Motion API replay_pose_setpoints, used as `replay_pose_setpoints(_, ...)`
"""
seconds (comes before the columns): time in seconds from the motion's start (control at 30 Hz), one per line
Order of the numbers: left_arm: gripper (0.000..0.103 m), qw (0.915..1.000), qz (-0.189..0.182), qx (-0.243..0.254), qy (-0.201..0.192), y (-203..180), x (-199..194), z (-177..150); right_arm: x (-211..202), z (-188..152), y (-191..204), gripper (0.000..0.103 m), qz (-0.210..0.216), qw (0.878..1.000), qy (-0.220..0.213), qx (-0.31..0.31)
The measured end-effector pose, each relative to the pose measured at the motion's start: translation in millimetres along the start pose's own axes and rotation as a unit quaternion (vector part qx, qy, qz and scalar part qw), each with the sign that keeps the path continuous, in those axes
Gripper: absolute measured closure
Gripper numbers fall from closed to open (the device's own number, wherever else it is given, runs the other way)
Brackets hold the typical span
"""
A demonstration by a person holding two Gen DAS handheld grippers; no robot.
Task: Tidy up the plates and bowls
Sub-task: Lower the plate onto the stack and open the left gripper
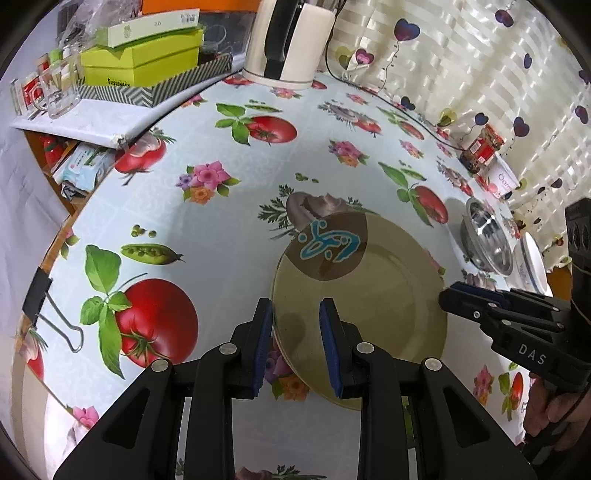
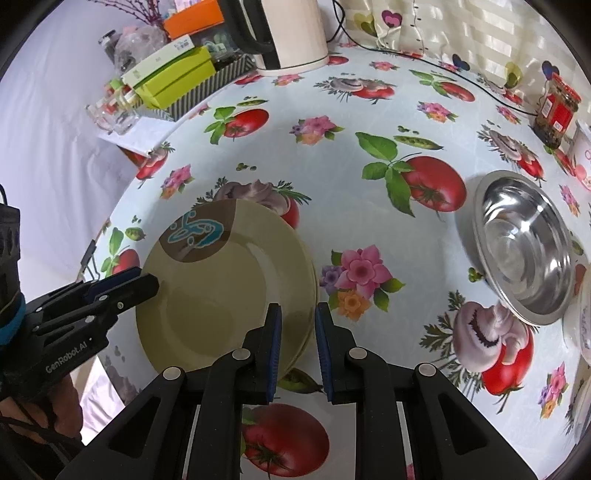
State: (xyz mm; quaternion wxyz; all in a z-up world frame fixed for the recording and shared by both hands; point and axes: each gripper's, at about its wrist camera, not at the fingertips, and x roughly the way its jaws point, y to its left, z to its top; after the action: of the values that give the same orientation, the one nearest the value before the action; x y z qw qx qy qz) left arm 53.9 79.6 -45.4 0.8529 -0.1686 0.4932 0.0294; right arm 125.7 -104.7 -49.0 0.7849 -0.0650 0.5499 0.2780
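Observation:
Olive-green plates with a brown patch and blue motif point(image 1: 373, 295) lie stacked on the tablecloth, also in the right wrist view point(image 2: 221, 295). My left gripper point(image 1: 295, 314) is open, its fingers over the stack's left rim, holding nothing. My right gripper point(image 2: 298, 314) is open over the stack's right rim, empty; it also shows in the left wrist view point(image 1: 458, 295). A steel bowl point(image 2: 524, 243) sits to the right, leaning on a white bowl point(image 2: 585, 325). Both show in the left wrist view: the steel bowl point(image 1: 487, 236) and the white bowl point(image 1: 533, 266).
A white kettle point(image 2: 291, 33) with a cord stands at the back. A striped tray with green boxes point(image 2: 177, 77) and a glass mug point(image 1: 59, 88) sit at back left. A jar point(image 2: 557, 110) stands at back right. A binder clip point(image 1: 48, 306) holds the cloth's left edge.

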Motion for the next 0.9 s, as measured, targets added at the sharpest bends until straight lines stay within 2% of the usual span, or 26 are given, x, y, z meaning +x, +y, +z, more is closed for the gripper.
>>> replay_pose_setpoints(0.1, 0.076, 1.0, 0.0, 0.003, -0.01, -2, -9, -2, -11, -5, -2, 0.082, -0.008, 1.0, -0.01, 0.002)
replay_pose_setpoints(0.23, 0.076, 0.9997, -0.01, 0.013, -0.019, -12, -23, -6, -32, -15, -1, 0.071, -0.023, 0.999, -0.036, 0.0)
replay_pose_setpoints(0.47, 0.076, 0.9984, -0.038, 0.036, -0.024, -39, -38, -18, -65, -44, -3, 0.07, -0.026, 0.997, -0.07, 0.01)
replay_pose_setpoints(0.7, 0.076, 0.9954, -0.059, 0.074, -0.011, -68, -38, -32, -90, -76, -12, 0.07, -0.043, 0.995, -0.092, 0.023)
replay_pose_setpoints(0.9, 0.076, 0.9928, -0.072, 0.095, -0.006, -83, -38, -35, -101, -87, -22, 0.066, -0.049, 0.993, -0.102, 0.036)
